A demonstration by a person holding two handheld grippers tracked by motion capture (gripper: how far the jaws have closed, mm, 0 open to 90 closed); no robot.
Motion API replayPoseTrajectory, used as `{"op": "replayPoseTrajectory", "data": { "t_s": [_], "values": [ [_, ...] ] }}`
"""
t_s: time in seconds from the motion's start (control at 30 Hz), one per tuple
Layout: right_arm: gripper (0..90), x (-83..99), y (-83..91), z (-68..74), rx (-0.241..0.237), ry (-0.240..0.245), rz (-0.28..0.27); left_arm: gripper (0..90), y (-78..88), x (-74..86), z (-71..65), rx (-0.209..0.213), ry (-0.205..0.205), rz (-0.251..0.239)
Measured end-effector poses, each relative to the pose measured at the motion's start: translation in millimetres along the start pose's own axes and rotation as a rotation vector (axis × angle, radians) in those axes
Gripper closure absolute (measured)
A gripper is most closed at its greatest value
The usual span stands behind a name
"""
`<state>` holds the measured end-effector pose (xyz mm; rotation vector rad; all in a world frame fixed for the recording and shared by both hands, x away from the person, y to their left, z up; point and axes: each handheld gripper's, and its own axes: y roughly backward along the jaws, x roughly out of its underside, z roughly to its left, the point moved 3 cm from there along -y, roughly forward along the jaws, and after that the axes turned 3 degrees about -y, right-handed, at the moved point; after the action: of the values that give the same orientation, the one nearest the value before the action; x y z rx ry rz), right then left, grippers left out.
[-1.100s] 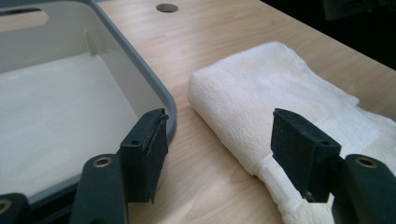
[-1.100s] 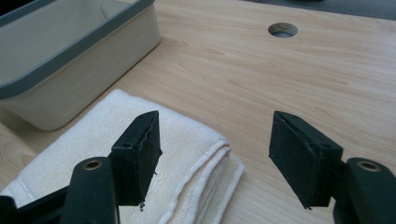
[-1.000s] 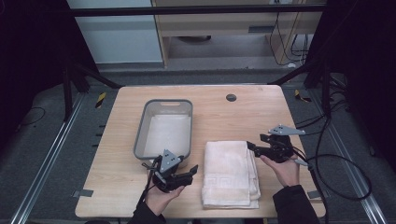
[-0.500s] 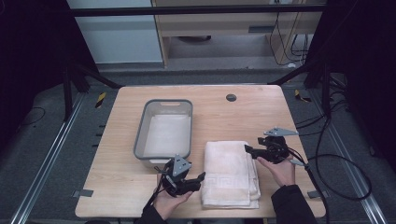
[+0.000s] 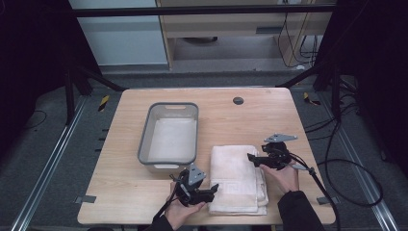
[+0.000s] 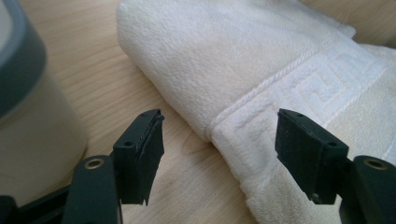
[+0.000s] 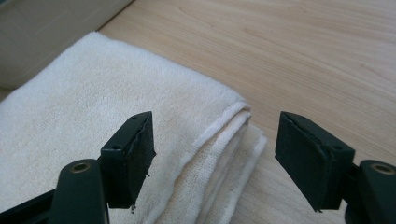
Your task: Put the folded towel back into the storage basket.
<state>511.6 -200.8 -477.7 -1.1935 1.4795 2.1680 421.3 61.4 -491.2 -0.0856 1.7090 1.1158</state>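
Note:
A folded white towel (image 5: 238,179) lies on the wooden table (image 5: 288,125), right of a grey tub (image 5: 169,132). My left gripper (image 5: 213,188) sits low at the towel's near left edge. Its jaws have just been opening and stand wide apart around the patterned border (image 6: 261,121) without touching it. My right gripper (image 5: 251,158) is at the towel's far right corner (image 7: 233,126). Its jaws have also just been opening; that folded corner lies beyond the gap between them, unpressed.
The grey tub (image 6: 23,93) stands close on the left of my left gripper. A round dark grommet (image 5: 238,100) sits in the table near its far edge. Black cables (image 5: 337,168) trail off the right side. Dark frame posts flank the table.
Both grippers have sunk toward the table. The left one has moved right to the towel's near left edge. The right one has closed in on the far right corner.

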Motion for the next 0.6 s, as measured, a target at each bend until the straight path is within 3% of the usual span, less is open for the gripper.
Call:
{"op": "replayPoseTrajectory", "data": {
  "t_s": [0.2,0.33,0.6],
  "values": [
    [28.3,5.4,-11.6,0.7,0.014,0.02,0.04,29.5,-11.0,5.3,-2.5,0.016,-0.002,0.043],
    [28.4,11.7,-17.3,-4.0,-0.01,-0.037,0.044,29.2,-16.5,8.2,-3.4,0.02,0.004,0.054],
    [29.4,15.5,-24.3,-4.6,-0.014,-0.047,0.077,30.8,-22.4,11.0,-3.9,0.028,0.023,0.073]
  ]
}}
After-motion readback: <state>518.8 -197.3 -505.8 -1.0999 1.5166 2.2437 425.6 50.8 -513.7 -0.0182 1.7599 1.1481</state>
